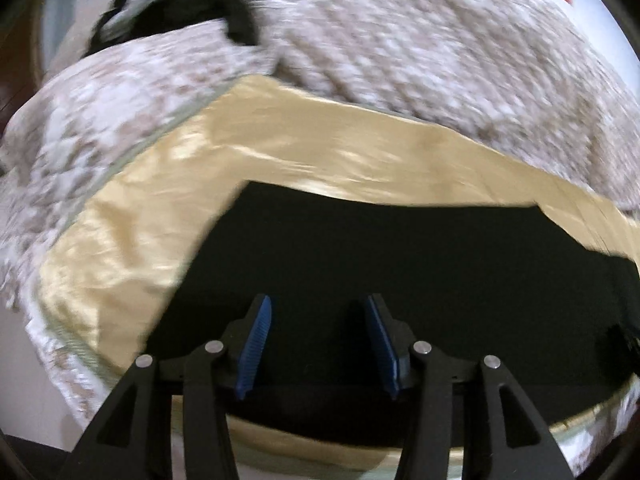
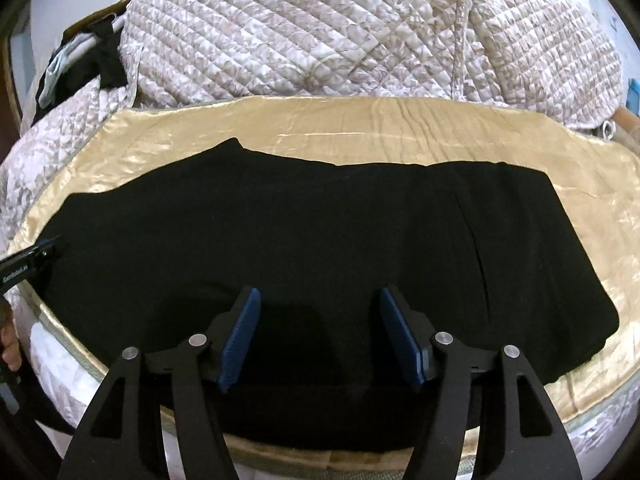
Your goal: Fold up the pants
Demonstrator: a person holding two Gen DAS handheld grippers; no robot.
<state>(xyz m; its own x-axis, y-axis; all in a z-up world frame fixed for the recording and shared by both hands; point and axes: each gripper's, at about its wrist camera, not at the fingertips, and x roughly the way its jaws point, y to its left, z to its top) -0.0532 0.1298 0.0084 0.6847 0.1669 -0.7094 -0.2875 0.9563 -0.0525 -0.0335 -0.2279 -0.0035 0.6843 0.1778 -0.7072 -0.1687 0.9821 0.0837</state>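
Black pants (image 2: 320,240) lie flat and folded lengthwise on a gold satin sheet (image 2: 360,128), spread left to right across the bed. My right gripper (image 2: 318,300) is open and empty, hovering over the near middle of the pants. My left gripper (image 1: 318,308) is open and empty over the left end of the pants (image 1: 400,260); its tip also shows at the left edge of the right wrist view (image 2: 36,254). The left wrist view is motion-blurred.
A quilted floral bedspread (image 2: 360,32) is heaped behind the sheet. A pile of dark clothes (image 2: 92,64) lies at the far left. The bed's near edge (image 2: 72,364) runs under the grippers. A hand (image 2: 10,348) shows at the left edge.
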